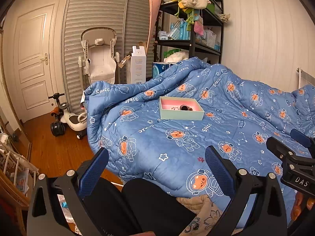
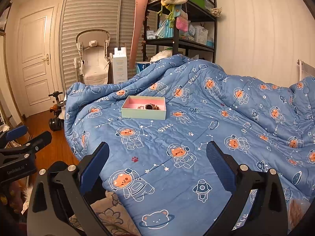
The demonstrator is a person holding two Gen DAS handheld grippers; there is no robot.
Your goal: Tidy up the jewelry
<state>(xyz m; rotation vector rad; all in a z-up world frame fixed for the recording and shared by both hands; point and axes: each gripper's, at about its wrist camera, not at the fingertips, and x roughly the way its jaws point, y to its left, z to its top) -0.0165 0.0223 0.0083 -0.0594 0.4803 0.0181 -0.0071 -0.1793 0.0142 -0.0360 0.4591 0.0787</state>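
Jaws of both our grippers, left gripper (image 1: 156,169) and right gripper (image 2: 157,167), gape empty, low in frame; the box (image 1: 181,114) holding jewelry (image 1: 181,108) waits mid-frame on the bed (image 1: 177,153).

Your two wrist views were lit warm and yellowish, moderately dim, with no lamp in frame; where the light came from could not be told. The door (image 1: 32,57) and wall (image 1: 261,29) showed a soft amber cast without hard glare. The quilt (image 1: 177,137) was evenly lit, with only shallow shadows in its folds. Fisheye distortion was strong: the wardrobe slats (image 2: 92,19) and door edges bowed, and black vignetting cut all corners. Focus held sharp mid-frame; fine detail inside the small box (image 2: 144,109) was too small for you to resolve.
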